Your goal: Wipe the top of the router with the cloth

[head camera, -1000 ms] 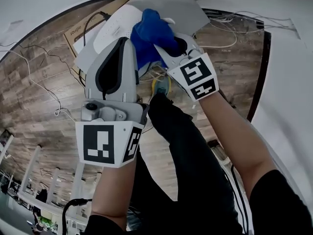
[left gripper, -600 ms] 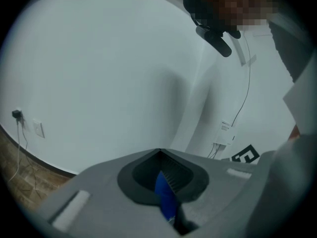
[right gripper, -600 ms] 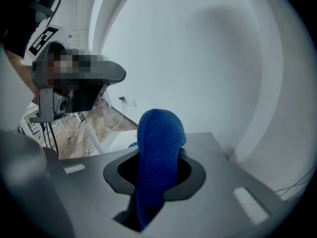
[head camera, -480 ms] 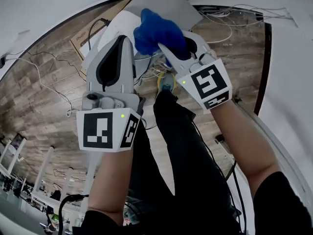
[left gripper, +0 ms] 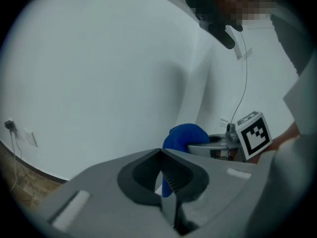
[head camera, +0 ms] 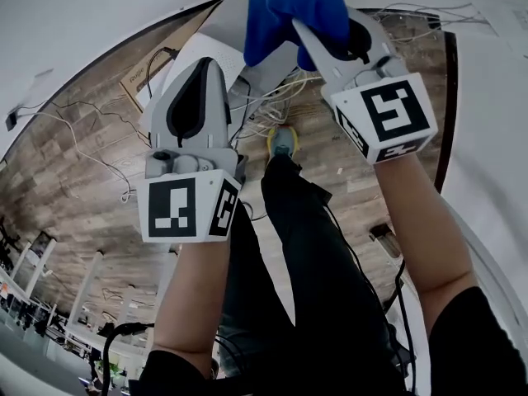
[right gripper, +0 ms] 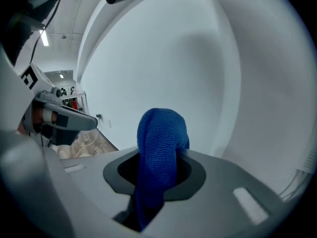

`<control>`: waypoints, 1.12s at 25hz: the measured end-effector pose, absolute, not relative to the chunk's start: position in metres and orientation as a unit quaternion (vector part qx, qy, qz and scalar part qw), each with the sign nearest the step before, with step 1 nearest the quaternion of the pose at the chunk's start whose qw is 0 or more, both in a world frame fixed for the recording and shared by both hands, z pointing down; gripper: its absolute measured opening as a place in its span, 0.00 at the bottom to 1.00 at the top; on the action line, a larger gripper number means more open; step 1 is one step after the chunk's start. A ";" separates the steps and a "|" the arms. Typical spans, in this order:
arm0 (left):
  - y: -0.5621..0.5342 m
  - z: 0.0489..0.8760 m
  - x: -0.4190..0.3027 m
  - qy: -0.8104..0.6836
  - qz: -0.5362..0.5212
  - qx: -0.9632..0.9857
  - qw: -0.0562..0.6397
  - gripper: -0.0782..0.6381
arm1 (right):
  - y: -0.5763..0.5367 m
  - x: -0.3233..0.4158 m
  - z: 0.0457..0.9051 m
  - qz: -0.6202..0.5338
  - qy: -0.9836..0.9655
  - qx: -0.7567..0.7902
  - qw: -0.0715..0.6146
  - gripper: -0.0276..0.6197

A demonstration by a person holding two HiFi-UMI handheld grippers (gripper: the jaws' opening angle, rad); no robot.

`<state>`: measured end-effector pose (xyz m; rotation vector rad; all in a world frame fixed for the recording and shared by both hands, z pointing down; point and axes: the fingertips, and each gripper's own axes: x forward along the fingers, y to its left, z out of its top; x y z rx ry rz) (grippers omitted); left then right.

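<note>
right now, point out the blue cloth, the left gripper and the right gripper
blue cloth (right gripper: 159, 143): right gripper view, its bunched middle above the jaws
left gripper (left gripper: 161, 155): left gripper view, where its closed tips meet
right gripper (head camera: 305, 41): head view, its tips at the cloth

Wood floor (head camera: 66, 180) carrying cardboard box (head camera: 134, 85), router (head camera: 210, 56) sitting by it, cables (head camera: 266, 110) trailing across planks, shoe (head camera: 283, 141) standing nearby.

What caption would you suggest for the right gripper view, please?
Right gripper shut on a blue cloth, facing a plain white wall.
</note>
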<state>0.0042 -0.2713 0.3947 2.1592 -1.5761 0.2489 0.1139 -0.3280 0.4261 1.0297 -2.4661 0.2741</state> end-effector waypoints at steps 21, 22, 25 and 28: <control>-0.267 0.460 0.002 -0.599 0.106 0.753 0.252 0.11 | -0.280 0.081 0.593 0.121 -0.900 0.255 0.333 0.21; -0.266 0.462 0.002 -0.599 0.107 0.753 0.252 0.11 | -0.278 0.079 0.596 0.122 -0.899 0.253 0.335 0.21; -0.262 0.463 0.003 -0.596 0.107 0.754 0.255 0.11 | -0.273 0.076 0.594 0.130 -0.900 0.251 0.332 0.21; -0.262 0.459 0.001 -0.589 0.104 0.760 0.254 0.11 | -0.270 0.075 0.583 0.134 -0.900 0.255 0.327 0.21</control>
